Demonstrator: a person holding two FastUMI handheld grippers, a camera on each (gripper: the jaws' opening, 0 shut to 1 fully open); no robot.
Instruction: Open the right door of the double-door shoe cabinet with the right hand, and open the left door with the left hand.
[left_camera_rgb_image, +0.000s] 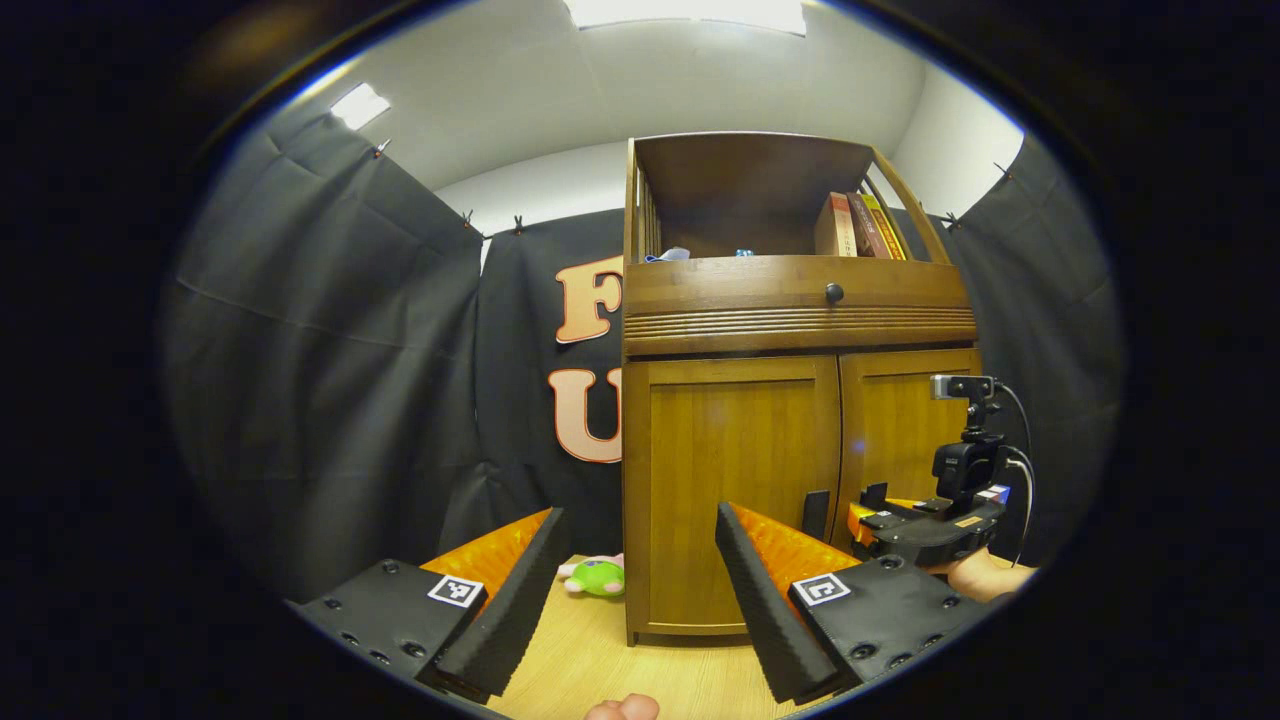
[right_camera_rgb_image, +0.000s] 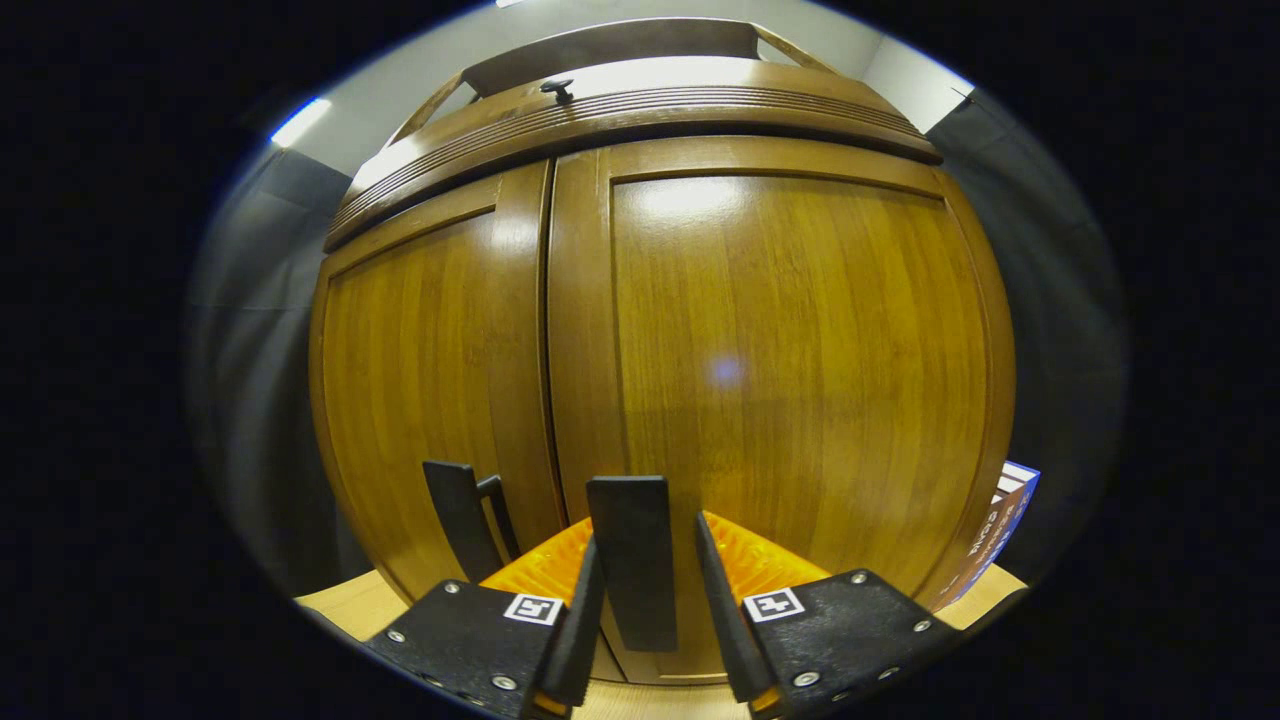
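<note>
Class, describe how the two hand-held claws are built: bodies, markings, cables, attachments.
Left claw: black bolted plates, each bearing a square black-and-white marker. Right claw matches these; the left gripper view shows it carrying a small camera on a post, with black cables looping down.

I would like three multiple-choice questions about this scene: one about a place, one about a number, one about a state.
1. Where is the green toy?
A) on the top shelf
B) low beside the cabinet
C) in a gripper

2. How many handles are on the doors?
A) one
B) two
C) four

3. The left door and right door are:
A) both shut
B) both open
C) only the right open

Answers: B, it lies by the cabinet's foot; B, the left handle and right handle each sit on one door; A, both lie flush with the frame.
</note>
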